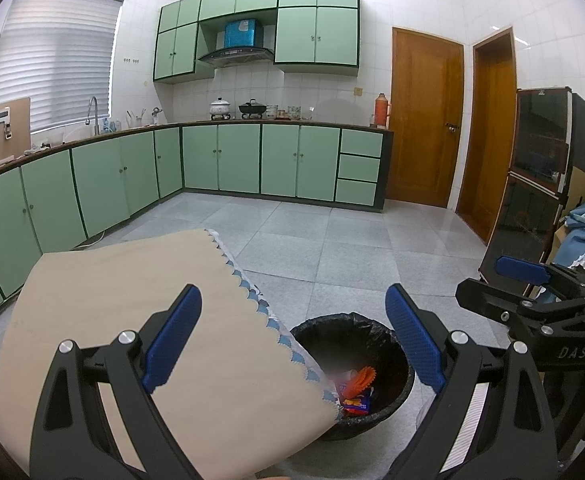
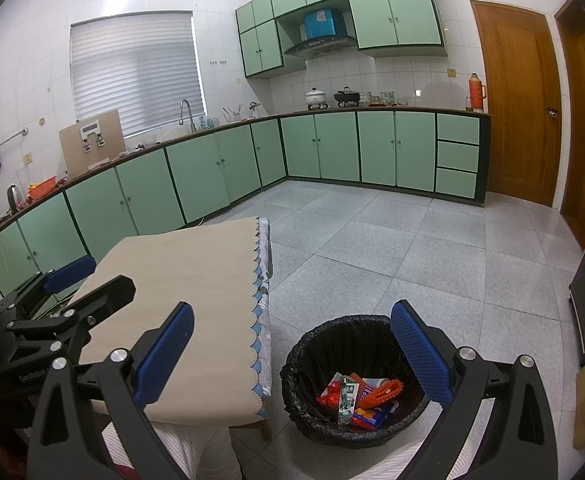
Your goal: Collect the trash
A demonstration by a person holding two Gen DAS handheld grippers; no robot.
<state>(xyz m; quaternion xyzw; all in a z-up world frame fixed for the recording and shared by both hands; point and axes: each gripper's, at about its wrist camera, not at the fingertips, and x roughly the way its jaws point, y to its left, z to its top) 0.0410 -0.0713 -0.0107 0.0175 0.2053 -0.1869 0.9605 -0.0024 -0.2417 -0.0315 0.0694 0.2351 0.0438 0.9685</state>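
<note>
Both grippers are held above table level, jaws spread wide, nothing between them. Left gripper [image 1: 292, 336] hangs over the near corner of the table [image 1: 112, 300], its left finger over the beige tablecloth [image 1: 212, 360] and its right finger over the far-right rim of the trash bin [image 1: 372, 332]; the bin sits low in the gap between the two blue pads, well below them. Right gripper [image 2: 292, 350] is in the same pose: bin [image 2: 324, 344] framed between its fingers on the floor, right pad overlapping the bin's right rim in view, left pad over the table edge. The bin is black-lined, standing on the grey tile floor [image 2: 412, 248] just beside the table's scalloped blue cloth trim [image 2: 257, 320]. Trash is already inside: an orange spiky piece [image 2: 384, 390], red wrappers [image 2: 329, 394], a green-and-white carton [image 2: 346, 396], a blue-red packet [image 2: 368, 416]. In the left view the same trash [image 1: 358, 392] shows partly hidden behind the cloth corner. The right gripper appears at the right edge of the left view, the left gripper at the left edge of the right view, side by side, apart. Green kitchen cabinets [image 1: 220, 156] run along the far walls.
</note>
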